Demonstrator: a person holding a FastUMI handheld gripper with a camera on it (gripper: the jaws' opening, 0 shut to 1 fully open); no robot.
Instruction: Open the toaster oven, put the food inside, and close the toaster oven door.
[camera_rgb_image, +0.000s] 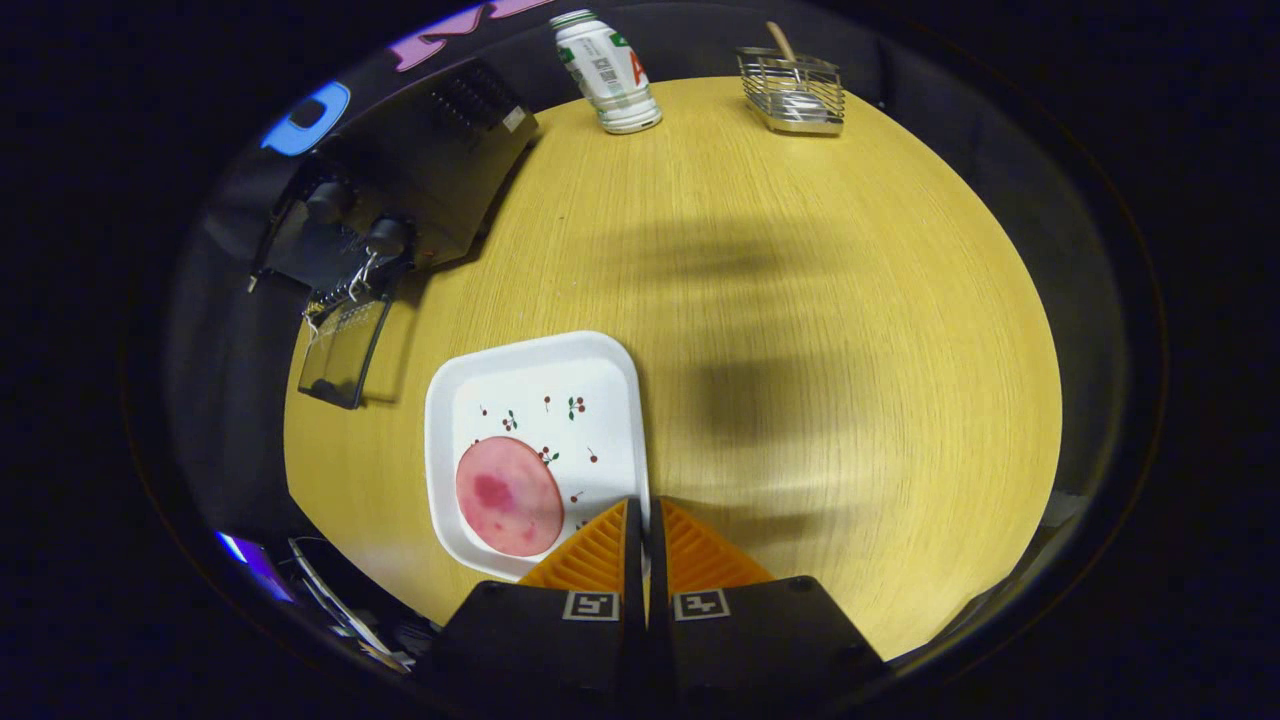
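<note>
I see my fingers (645, 520) pressed together, empty, over the white tray's (452, 400) near corner, with bare table (850, 350) wide open from 12 to 3 o'clock. The tray holds a pink food disc (508, 496) at 10 o'clock; the toaster oven (400, 190), door down, sits at 11 o'clock by the table edge.

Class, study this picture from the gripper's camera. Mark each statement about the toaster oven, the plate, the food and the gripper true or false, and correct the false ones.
1. The toaster oven door hangs open. True.
2. The round pink slice of food lies inside the oven. False: it lies on the white plate.
3. The gripper has its fingers spread wide around the food. False: they are closed together, holding nothing, over the plate's edge.
4. A bottle and a wire basket stand at the wooden table's far side. True.
</note>
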